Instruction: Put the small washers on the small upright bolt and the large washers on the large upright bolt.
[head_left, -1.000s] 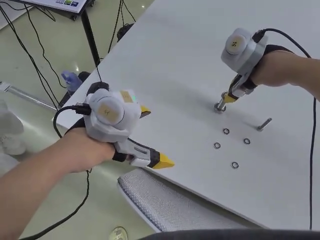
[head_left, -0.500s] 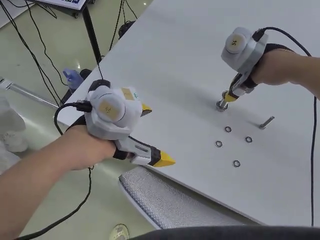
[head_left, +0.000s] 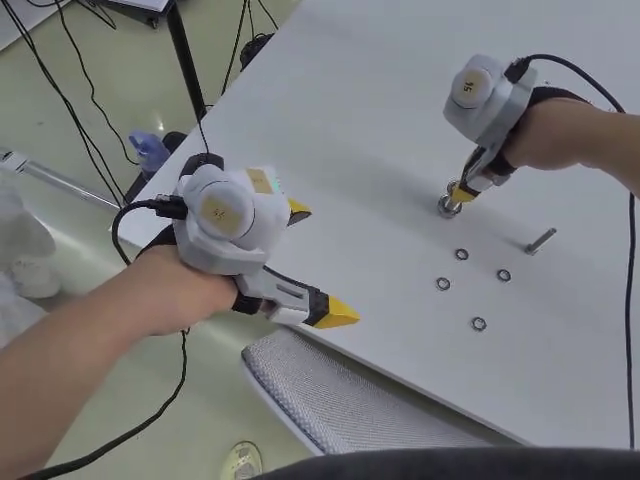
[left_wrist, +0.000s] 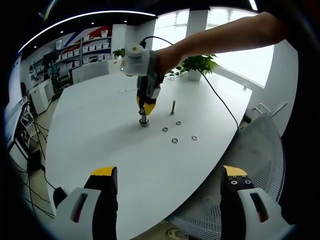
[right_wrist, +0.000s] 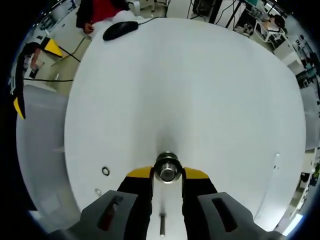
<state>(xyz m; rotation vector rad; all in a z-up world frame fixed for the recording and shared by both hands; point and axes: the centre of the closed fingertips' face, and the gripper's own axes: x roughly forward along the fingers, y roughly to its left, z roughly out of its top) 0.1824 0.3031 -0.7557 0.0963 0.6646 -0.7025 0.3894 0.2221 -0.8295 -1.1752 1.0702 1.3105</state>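
**Washer sorting, work at the large bolt.** The right gripper (right_wrist: 167, 174) points down over the large upright bolt (head_left: 446, 207). Its jaws are narrowly parted and flank the bolt's ringed top. Whether they pinch the bolt, or a washer on it, cannot be told. Four loose washers (head_left: 461, 254) lie flat on the table (head_left: 350, 110), just on the person's side of that bolt and each apart from the others. Their sizes are too small to tell apart. The small upright bolt (left_wrist: 173, 106) stands near them, its long axis vertical. The left gripper (left_wrist: 169, 172) hovers at the near table edge, jaws wide open and empty, well apart from the washers. The right arm is judged the nearer for the next pick. To reach the rings it must come off the bolt and back toward the person.
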